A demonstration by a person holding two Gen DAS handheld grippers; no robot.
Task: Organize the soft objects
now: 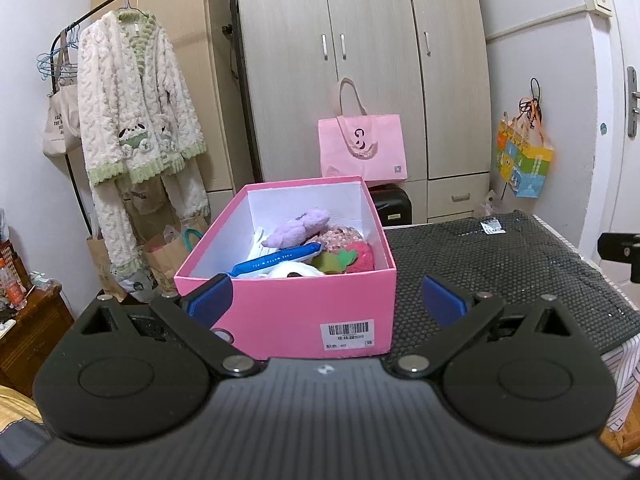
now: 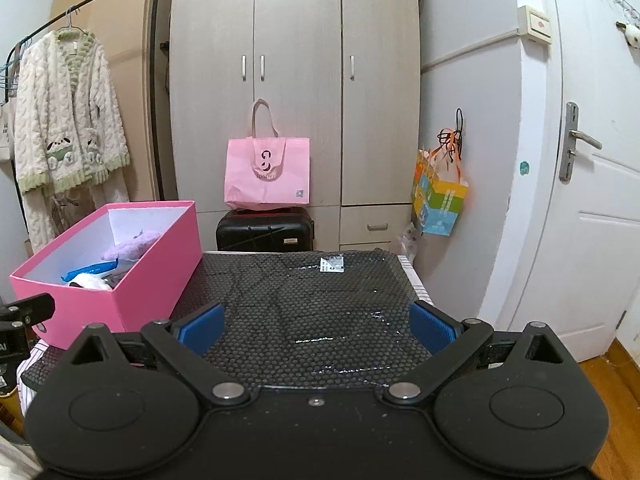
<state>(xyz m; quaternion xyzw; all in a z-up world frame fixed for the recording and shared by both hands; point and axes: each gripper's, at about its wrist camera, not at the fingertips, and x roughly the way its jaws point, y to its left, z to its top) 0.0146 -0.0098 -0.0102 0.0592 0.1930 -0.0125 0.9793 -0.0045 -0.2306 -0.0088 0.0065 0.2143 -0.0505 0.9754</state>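
Note:
A pink box (image 1: pixel 304 312) stands on the black dotted mat (image 1: pixel 500 264). It holds soft things: a purple plush (image 1: pixel 298 227), a red and green strawberry plush (image 1: pixel 352 258), a flowery pink piece (image 1: pixel 342 236), a blue packet (image 1: pixel 276 258) and something white (image 1: pixel 292 269). My left gripper (image 1: pixel 326 300) is open and empty, its blue pads at either side of the box's near end. My right gripper (image 2: pixel 316 326) is open and empty over the bare mat (image 2: pixel 312 304), right of the box (image 2: pixel 132 292). The purple plush (image 2: pixel 130 246) and blue packet (image 2: pixel 90 270) show there too.
A grey wardrobe (image 2: pixel 296 80) stands behind, with a pink tote bag (image 2: pixel 268 174) on a black suitcase (image 2: pixel 266 230). A fluffy robe (image 1: pixel 136 120) hangs on a rack at left. A colourful bag (image 2: pixel 440 200) hangs by the white door (image 2: pixel 592 200). A small label (image 2: pixel 332 265) lies on the mat.

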